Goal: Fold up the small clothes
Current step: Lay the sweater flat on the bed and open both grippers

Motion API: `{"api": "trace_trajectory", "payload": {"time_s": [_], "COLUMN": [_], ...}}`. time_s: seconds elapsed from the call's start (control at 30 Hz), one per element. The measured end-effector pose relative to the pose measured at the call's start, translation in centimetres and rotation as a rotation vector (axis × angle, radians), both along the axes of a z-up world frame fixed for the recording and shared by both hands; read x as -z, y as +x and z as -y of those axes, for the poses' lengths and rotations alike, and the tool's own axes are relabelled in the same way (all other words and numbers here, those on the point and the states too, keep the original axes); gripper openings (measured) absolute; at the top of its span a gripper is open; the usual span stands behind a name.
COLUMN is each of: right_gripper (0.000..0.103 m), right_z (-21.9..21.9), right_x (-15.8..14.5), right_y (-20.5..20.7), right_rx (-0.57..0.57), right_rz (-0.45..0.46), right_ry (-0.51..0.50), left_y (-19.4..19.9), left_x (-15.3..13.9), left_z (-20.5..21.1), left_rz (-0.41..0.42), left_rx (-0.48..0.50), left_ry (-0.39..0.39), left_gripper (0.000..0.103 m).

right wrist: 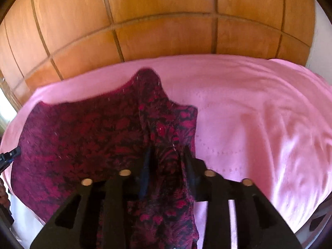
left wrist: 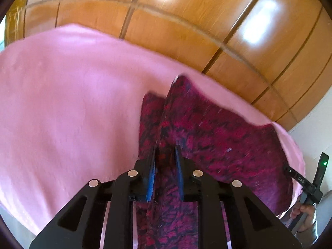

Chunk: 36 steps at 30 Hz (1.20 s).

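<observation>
A dark red garment with a black floral pattern (left wrist: 217,137) is held stretched above a pink bedspread (left wrist: 72,103). My left gripper (left wrist: 165,149) is shut on one edge of the garment, the cloth bunched between its blue-padded fingers. My right gripper (right wrist: 167,150) is shut on the other edge of the same garment (right wrist: 83,137), which spreads to the left in the right wrist view. A flap of it hangs folded ahead of each gripper. The right gripper's body also shows at the right edge of the left wrist view (left wrist: 307,182).
The pink bedspread (right wrist: 259,114) covers the bed and is wrinkled on the right. A wooden panelled wardrobe (right wrist: 166,20) stands behind the bed. A white wall (left wrist: 313,137) lies at the right. A hand (left wrist: 305,213) holds the right gripper.
</observation>
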State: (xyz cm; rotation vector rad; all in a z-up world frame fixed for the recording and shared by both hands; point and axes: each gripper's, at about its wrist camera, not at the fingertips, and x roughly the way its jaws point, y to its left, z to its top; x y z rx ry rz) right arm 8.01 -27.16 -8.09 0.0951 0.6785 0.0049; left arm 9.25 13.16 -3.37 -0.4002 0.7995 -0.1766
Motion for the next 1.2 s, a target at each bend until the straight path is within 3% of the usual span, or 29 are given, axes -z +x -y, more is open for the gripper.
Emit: {"api": "trace_trajectory", "payload": {"time_s": [0.07, 0.17, 0.27, 0.33, 0.37, 0.4, 0.5, 0.57, 0.7, 0.77, 0.87, 1.03, 1.2], "right_gripper": [0.046, 0.057, 0.062, 0.063, 0.063, 0.063, 0.063, 0.063, 0.064, 0.065, 0.066, 0.066, 0.069], "right_z": [-0.6, -2.6, -5.9, -7.7, -8.7, -9.5, -11.2, -11.6, -11.3, -11.4, -11.4, -11.1, -9.2], "right_x": [-1.2, -2.4, -2.2, -1.6, -1.1, -0.7, 0.2, 1.6, 3.1, 3.1, 3.2, 3.1, 2.3], "right_y": [-1.3, -2.6, -3.1, -3.0, -2.8, -2.7, -2.4, -1.6, -0.1, 0.0, -0.2, -0.3, -0.2], "right_rx": [-0.004, -0.072, -0.186, -0.229, -0.253, -0.271, -0.303, -0.295, -0.288, -0.281, -0.284, -0.286, -0.293], "right_rz": [0.052, 0.097, 0.091, 0.079, 0.063, 0.048, 0.023, -0.012, -0.033, -0.031, -0.027, -0.026, -0.034], "right_ry": [-0.007, 0.000, -0.016, -0.033, -0.038, -0.038, -0.043, -0.059, -0.032, -0.031, -0.031, -0.011, 0.051], "left_y": [0.7, 3.2, 5.6, 6.8, 7.3, 7.4, 6.8, 7.0, 7.4, 7.1, 5.0, 0.2, -1.6], "left_x": [-1.0, -0.8, 0.1, 0.9, 1.1, 1.1, 0.2, 1.1, 3.1, 2.1, -0.5, -3.6, -2.2], "left_z": [-0.1, -0.6, -0.8, -0.7, -0.7, -0.5, 0.0, 0.2, 0.5, 1.0, 2.0, 6.5, 11.9], "left_rz": [0.019, -0.033, -0.072, -0.111, -0.125, -0.119, -0.068, -0.086, -0.110, -0.100, -0.013, 0.137, 0.125], "left_rx": [-0.003, 0.046, 0.062, 0.078, 0.083, 0.091, 0.062, 0.027, 0.002, -0.023, -0.066, 0.040, 0.193], "left_ry": [0.038, -0.026, -0.076, -0.121, -0.136, -0.136, -0.059, -0.001, 0.038, 0.081, 0.162, 0.233, 0.265], "left_gripper": [0.016, 0.016, 0.037, 0.037, 0.032, 0.018, 0.013, 0.013, 0.016, 0.022, 0.028, 0.028, 0.028]}}
